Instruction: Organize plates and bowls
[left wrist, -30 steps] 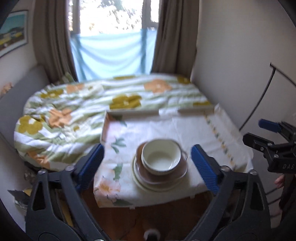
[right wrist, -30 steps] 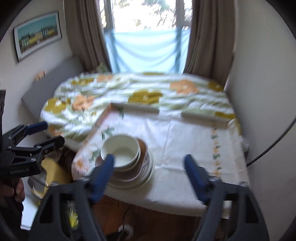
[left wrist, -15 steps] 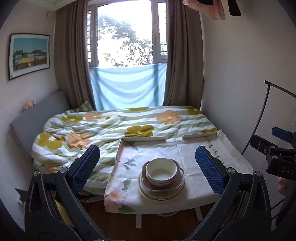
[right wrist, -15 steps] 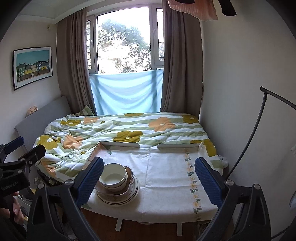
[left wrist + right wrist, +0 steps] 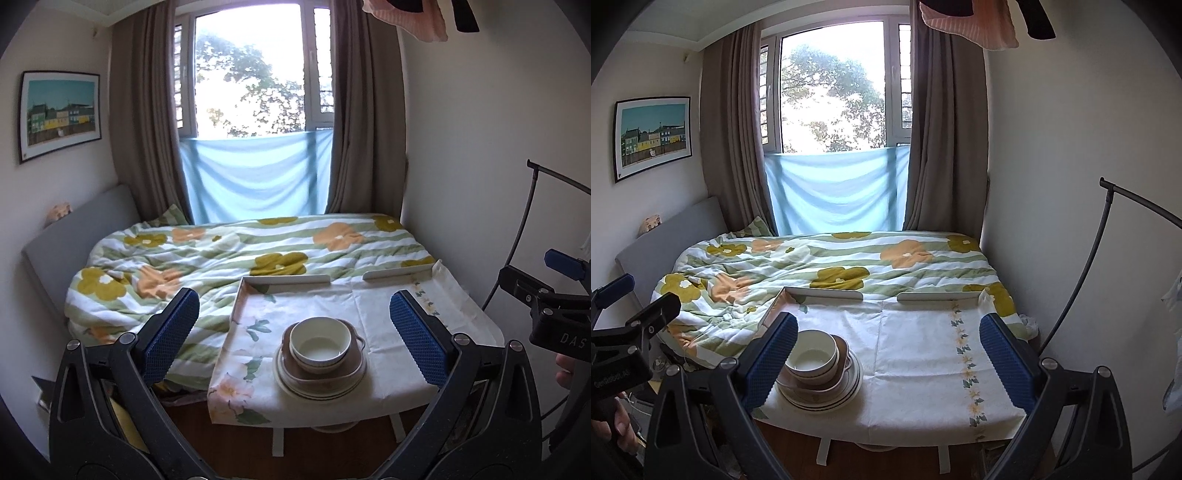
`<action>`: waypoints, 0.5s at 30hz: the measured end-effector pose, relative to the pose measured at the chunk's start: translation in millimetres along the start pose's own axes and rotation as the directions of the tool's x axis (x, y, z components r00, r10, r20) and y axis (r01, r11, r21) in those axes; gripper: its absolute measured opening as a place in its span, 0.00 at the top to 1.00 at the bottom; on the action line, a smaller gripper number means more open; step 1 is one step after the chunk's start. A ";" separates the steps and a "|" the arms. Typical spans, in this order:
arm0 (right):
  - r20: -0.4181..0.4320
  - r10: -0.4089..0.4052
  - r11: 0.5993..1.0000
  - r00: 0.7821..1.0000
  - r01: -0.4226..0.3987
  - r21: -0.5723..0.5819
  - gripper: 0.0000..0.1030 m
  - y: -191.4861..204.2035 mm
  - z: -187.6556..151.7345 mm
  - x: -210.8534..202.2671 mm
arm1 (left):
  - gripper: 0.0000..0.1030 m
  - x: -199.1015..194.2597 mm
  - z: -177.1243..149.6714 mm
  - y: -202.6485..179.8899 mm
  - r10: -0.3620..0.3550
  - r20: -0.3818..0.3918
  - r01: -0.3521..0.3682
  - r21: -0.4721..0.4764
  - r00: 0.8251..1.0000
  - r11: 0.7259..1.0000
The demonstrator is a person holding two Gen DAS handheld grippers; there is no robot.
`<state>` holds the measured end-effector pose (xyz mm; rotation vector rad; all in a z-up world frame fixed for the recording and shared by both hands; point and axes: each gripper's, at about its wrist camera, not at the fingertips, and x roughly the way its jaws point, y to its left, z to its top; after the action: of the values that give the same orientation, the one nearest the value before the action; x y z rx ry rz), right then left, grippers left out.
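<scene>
The left gripper [image 5: 294, 334], a black clamp frame with blue textured pads, has its jaws spread wide and holds nothing. The right gripper [image 5: 888, 354], of the same build, is likewise fully spread and empty. Both are held well back from the table, clear of all crockery.

Ahead of the left gripper, centred between its fingers, stands the dish stack: a cream round ceramic bowl [image 5: 320, 343] sits upright on a brown handled ceramic dish [image 5: 354, 363], which rests on a set of cream round plates with dark rim bands [image 5: 321, 392]. The stack is at the near edge of the low white table covered with a floral-print cloth [image 5: 373, 306].

From the right gripper the same stack lies ahead and to the left, partly hidden behind its left pad [image 5: 772, 356]; the bowl [image 5: 812, 356] and plates [image 5: 827, 400] remain visible there. The cloth-covered area directly between the right gripper's fingers is bare [image 5: 916, 350].

Beyond the table lies a bed with a flower-patterned quilt in green, orange and mustard [image 5: 207, 258].
</scene>
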<state>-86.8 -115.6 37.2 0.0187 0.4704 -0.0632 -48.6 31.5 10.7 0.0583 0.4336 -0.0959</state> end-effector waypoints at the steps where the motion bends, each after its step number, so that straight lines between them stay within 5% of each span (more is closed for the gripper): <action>1: 0.000 -0.002 1.000 1.000 0.002 -0.001 0.05 0.1 -0.1 0.0 | 0.00 -0.1 0.1 0.1 0.002 0.001 -0.002 0.000 1.000 1.000; 15: -0.003 -0.001 1.000 1.000 0.001 0.000 0.05 -1.3 0.5 0.4 | 0.00 -1.3 -1.6 -0.4 0.009 0.002 -0.009 0.002 1.000 1.000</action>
<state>-86.3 -116.9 37.4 0.0186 0.4739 -0.0639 -50.5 31.4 9.8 0.0623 0.4307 -0.0871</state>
